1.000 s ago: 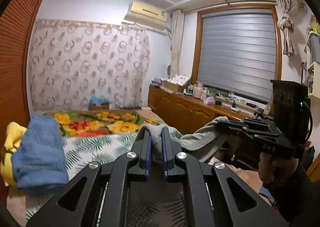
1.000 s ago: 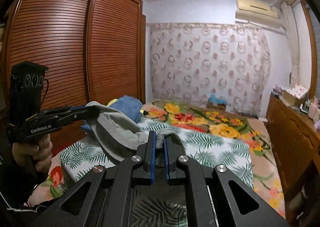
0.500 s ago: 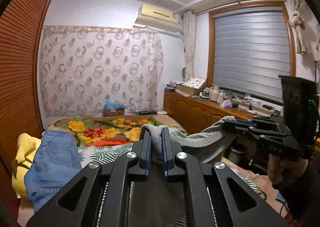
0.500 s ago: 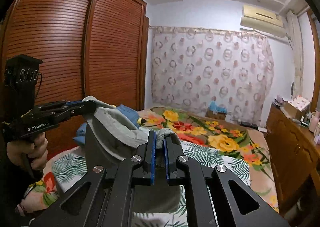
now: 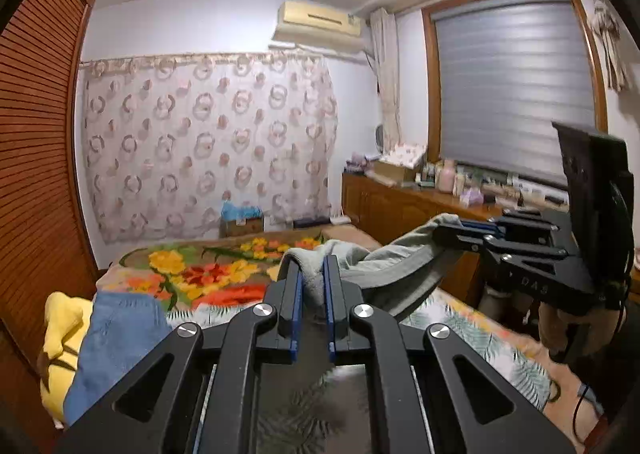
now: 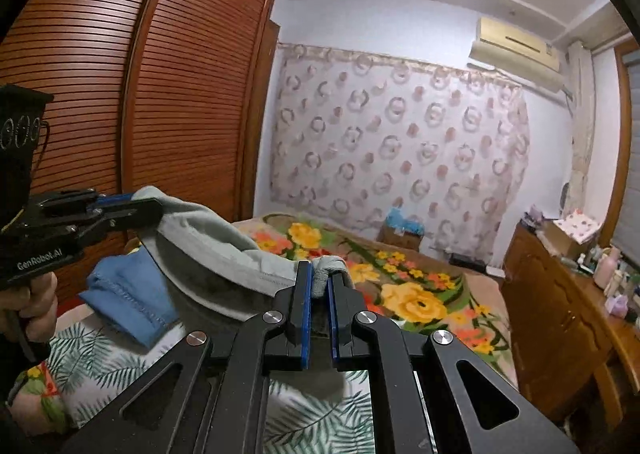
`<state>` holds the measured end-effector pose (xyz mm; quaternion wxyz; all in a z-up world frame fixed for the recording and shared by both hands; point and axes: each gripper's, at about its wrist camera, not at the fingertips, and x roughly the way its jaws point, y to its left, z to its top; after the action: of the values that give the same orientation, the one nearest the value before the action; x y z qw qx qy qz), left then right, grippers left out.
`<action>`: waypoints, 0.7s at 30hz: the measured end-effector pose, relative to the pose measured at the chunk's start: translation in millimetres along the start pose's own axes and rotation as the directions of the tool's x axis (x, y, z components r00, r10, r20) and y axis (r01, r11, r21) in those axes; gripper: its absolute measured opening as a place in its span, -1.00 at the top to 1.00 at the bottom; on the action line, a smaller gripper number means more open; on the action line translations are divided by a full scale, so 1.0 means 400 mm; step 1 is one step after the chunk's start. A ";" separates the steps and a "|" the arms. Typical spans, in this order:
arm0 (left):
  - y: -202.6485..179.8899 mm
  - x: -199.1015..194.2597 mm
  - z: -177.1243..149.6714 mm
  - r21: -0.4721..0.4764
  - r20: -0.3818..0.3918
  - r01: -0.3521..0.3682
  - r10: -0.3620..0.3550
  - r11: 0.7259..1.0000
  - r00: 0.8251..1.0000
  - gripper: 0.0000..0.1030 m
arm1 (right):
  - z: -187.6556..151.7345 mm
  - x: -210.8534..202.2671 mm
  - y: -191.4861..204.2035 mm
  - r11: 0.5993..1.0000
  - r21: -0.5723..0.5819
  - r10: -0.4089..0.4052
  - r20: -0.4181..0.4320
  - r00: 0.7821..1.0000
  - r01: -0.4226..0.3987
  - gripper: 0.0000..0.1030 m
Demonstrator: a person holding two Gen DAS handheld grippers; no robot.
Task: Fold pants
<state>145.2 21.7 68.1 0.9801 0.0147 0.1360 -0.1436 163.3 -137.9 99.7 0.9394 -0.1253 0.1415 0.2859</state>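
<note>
While both tongs are raised above the bed (image 6: 420, 294), the pants (image 5: 384, 270) hang between them as a grey span clear of the cover. The left tongs (image 5: 311, 274) are pressed together on one corner of the upper edge; the right tongs (image 6: 319, 280) pinch the other corner in the same way. A shallow sag runs between the two grips, and the rest of the cloth drops below the tongs, out of clear view.

Step in hand: the lift-and-spread, judged to come ahead of the first fold. No fold is visible yet.

Next move, as judged:
1. Keep both pinches closed.
2. Draw the tongs apart until the sag is gone.
3. Lower the pants flat onto the near, leaf-printed part of the bed.
4. Keep clear of the jeans (image 6: 128, 294) and the yellow cloth (image 5: 60, 342) lying along the wardrobe-side edge.

Soft knit will likely bunch if one side is lowered first.
</note>
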 end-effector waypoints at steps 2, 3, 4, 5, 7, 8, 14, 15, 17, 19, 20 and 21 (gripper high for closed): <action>-0.002 -0.005 -0.036 -0.005 -0.033 -0.001 0.001 1.000 0.999 0.80 | -0.040 0.021 0.021 1.000 -0.005 0.018 -0.036 0.999 -0.018 0.87; -0.001 -0.007 -0.054 -0.012 -0.051 -0.001 0.001 1.000 0.999 0.80 | -0.060 0.025 0.032 1.000 -0.005 0.029 -0.054 0.998 -0.030 0.87; 0.001 -0.012 -0.078 -0.023 -0.070 0.001 -0.002 1.000 0.998 0.80 | -0.079 0.029 0.044 0.999 -0.003 0.041 -0.070 0.997 -0.041 0.87; 0.000 -0.016 -0.092 -0.033 -0.084 0.003 -0.006 0.999 0.996 0.80 | -0.096 0.032 0.054 0.998 0.002 0.056 -0.085 0.995 -0.056 0.87; 0.002 -0.030 -0.127 -0.055 -0.110 0.015 -0.021 0.998 0.994 0.80 | -0.127 0.029 0.069 0.996 0.023 0.084 -0.105 0.991 -0.082 0.87; -0.001 -0.030 -0.132 -0.062 -0.121 0.020 -0.028 0.998 0.992 0.80 | -0.137 0.027 0.074 0.995 0.035 0.098 -0.112 0.989 -0.095 0.87; -0.022 -0.053 -0.173 -0.084 -0.157 0.038 -0.051 0.996 0.986 0.80 | -0.179 0.004 0.103 0.990 0.050 0.134 -0.140 0.981 -0.128 0.87; -0.028 -0.055 -0.173 -0.086 -0.158 0.041 -0.054 0.995 0.986 0.80 | -0.180 0.000 0.100 0.990 0.054 0.137 -0.143 0.980 -0.131 0.87; -0.038 -0.063 -0.176 -0.085 -0.161 0.046 -0.060 0.995 0.985 0.80 | -0.165 0.002 0.067 0.989 0.066 0.144 -0.146 0.979 -0.135 0.87; -0.047 -0.072 -0.177 -0.087 -0.161 0.055 -0.068 0.995 0.985 0.80 | -0.163 -0.001 0.057 0.988 0.073 0.148 -0.149 0.978 -0.139 0.87; -0.050 -0.074 -0.178 -0.087 -0.161 0.058 -0.072 0.995 0.984 0.80 | -0.164 -0.007 0.045 0.987 0.075 0.149 -0.150 0.977 -0.139 0.87; -0.055 -0.076 -0.178 -0.086 -0.163 0.060 -0.073 0.994 0.984 0.80 | -0.159 -0.009 0.045 0.987 0.076 0.150 -0.151 0.977 -0.140 0.87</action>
<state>92.0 13.8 8.0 0.9599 -0.0176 0.2230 -0.1690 137.9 -145.3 39.2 0.9057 -0.1059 0.2328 0.3381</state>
